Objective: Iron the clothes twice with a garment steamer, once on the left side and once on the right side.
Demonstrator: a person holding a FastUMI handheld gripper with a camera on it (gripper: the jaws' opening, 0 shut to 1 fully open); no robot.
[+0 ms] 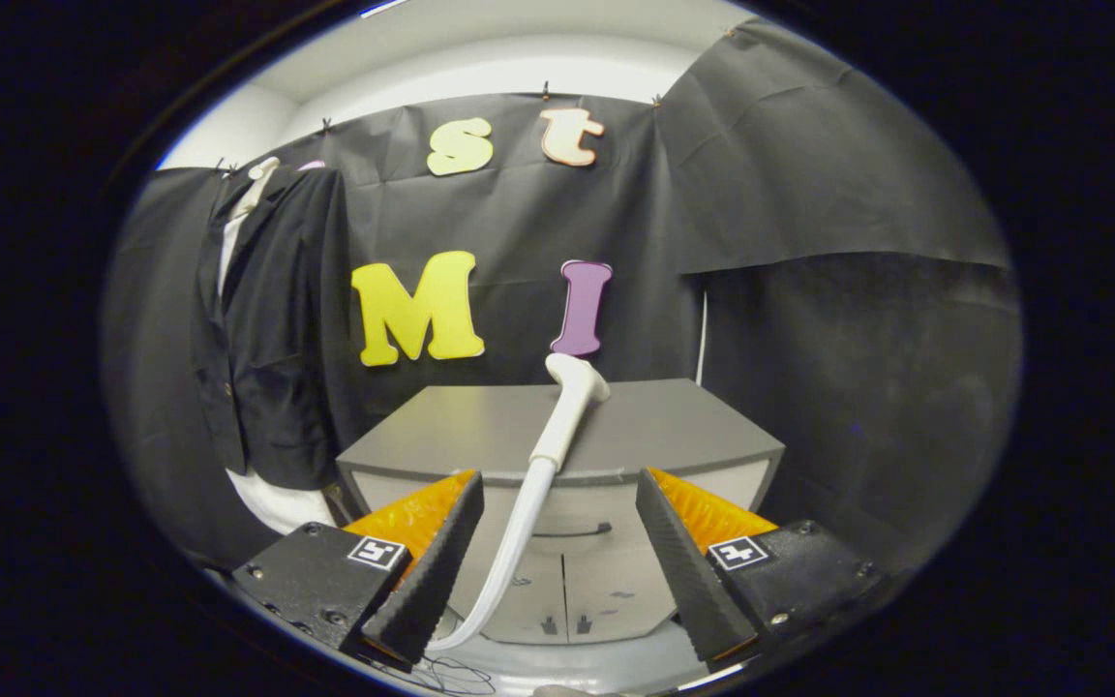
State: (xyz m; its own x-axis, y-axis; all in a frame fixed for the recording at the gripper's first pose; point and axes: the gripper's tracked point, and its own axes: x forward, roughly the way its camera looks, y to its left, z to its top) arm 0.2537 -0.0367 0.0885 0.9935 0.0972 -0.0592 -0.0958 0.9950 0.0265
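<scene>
A: From the gripper view, where do we stand?

B: Our hand-held gripper [557,552] has its fingers spread wide, pinching nothing. The garment steamer [565,416] rests on the grey bench [693,426] just ahead of us, its head propped up at the far end and its handle slanting down toward the gap between our fingers.

A: And the hose?

B: The white hose [509,552] runs from the handle down past the bench front, close to our left finger. We cannot tell whether it touches that finger.

A: The clothes?

B: A dark jacket [272,329] over a white shirt hangs on the booth wall, well apart to the left of the bench.

A: How will the steamer handle?

B: We judge it rigid, light, smooth plastic, likely slippery. We'd take it mid-handle, below the head. The hose looks soft and may drag as we swing left.
</scene>
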